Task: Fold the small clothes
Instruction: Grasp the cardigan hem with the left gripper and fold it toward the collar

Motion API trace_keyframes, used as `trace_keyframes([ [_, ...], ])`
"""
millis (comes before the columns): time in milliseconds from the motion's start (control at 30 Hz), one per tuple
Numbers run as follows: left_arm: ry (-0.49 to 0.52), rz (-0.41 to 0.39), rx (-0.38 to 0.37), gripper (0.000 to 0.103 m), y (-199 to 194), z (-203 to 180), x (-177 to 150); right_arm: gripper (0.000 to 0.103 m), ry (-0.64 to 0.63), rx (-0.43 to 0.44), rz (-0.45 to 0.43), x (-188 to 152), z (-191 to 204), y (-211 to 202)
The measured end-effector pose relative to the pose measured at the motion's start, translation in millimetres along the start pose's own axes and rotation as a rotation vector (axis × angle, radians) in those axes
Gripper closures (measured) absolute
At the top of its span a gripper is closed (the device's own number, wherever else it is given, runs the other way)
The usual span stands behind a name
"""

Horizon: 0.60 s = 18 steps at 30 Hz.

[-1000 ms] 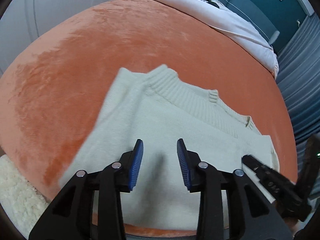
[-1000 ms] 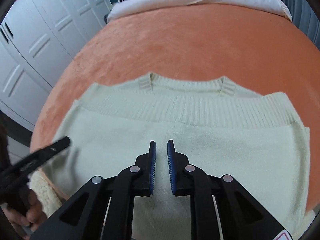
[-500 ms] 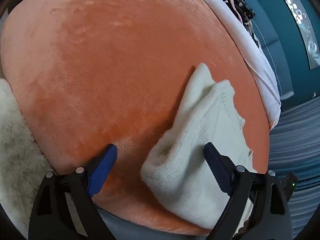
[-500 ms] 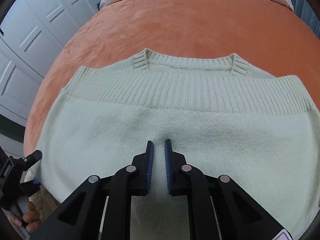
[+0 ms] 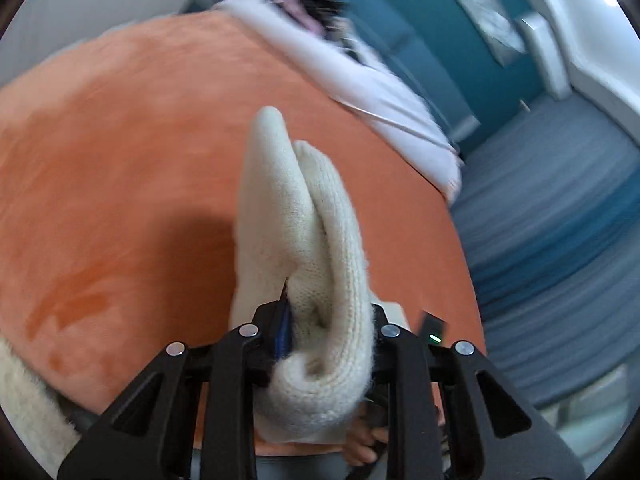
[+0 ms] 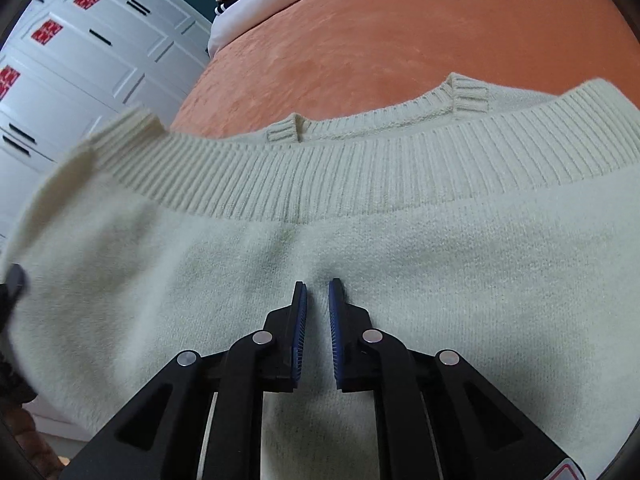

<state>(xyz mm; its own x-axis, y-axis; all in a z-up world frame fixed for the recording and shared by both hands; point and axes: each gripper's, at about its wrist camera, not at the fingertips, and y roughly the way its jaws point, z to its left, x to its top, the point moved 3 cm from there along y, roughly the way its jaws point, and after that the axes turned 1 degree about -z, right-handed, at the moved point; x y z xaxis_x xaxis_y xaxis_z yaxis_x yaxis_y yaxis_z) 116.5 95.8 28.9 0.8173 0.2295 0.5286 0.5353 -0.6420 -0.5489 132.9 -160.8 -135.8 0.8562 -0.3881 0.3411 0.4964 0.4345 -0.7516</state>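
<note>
A cream knitted sweater (image 6: 400,248) lies flat on an orange plush blanket (image 6: 400,40), its ribbed hem folded up towards the collar. My left gripper (image 5: 328,300) has the sweater's left edge (image 5: 288,200) bunched between its closing jaws and raised off the blanket (image 5: 120,140). The right pad is hidden by the cloth. My right gripper (image 6: 318,284) is shut with only a thin slit between its blue pads, nothing between them, its tips down on the sweater's middle. In the right wrist view the lifted left side looks blurred, and the left gripper's tip (image 6: 14,280) shows at the edge.
A white duvet (image 5: 380,92) with dark clothes on it lies at the far end of the bed. White wardrobe doors (image 6: 80,60) stand to the left. A fluffy white rug (image 5: 24,400) lies below the bed's near edge. A hand (image 5: 364,444) shows under the held cloth.
The left gripper opened wide around the sweater's left edge, then closed on it and lifted it. The right gripper sank onto the sweater's middle, still shut.
</note>
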Motion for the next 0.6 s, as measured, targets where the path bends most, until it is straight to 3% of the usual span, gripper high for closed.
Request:
trace_keyframes([
  [100,0.156,0.087,-0.06,0.081,36.9,-66.1,-26.8,0.077,0.109,0.082,-0.013,2.1,-14.8,-29.3],
  [200,0.268,0.223,-0.072,0.08,94.4,-100.0,-75.8,0.068,0.152,0.09,-0.096,-1.2,-47.3,-76.7],
  [267,0.336,0.312,-0.022,0.079,136.5,-102.0,-113.3,0.067,0.187,-0.028,-0.124,-9.4,-85.7,-102.8],
  [333,0.377,0.371,0.045,0.078,163.4,-94.1,-139.9,0.069,0.239,-0.083,-0.146,-20.9,-121.5,-123.2],
  [400,0.436,0.312,0.046,0.073,153.2,-98.1,-150.4,0.069,0.303,-0.089,-0.178,-33.4,-145.6,-146.8],
  [467,0.502,0.274,0.05,0.053,132.1,-106.5,-152.0,0.065,0.296,-0.081,-0.207,-40.6,-145.7,-165.4],
  [500,0.523,0.259,0.059,0.026,117.4,-108.7,-151.5,0.052,0.284,-0.08,-0.212,-41.3,-140.8,-170.9],
  [533,0.531,0.232,0.071,0.009,104.9,-107.8,-148.9,0.04,0.27,-0.056,-0.213,-40.5,-132.7,-175.0],
  [600,0.563,0.178,0.084,0.008,77.6,-99.6,-151.3,0.029,0.257,0.024,-0.218,-34.8,-114.4,-177.6],
])
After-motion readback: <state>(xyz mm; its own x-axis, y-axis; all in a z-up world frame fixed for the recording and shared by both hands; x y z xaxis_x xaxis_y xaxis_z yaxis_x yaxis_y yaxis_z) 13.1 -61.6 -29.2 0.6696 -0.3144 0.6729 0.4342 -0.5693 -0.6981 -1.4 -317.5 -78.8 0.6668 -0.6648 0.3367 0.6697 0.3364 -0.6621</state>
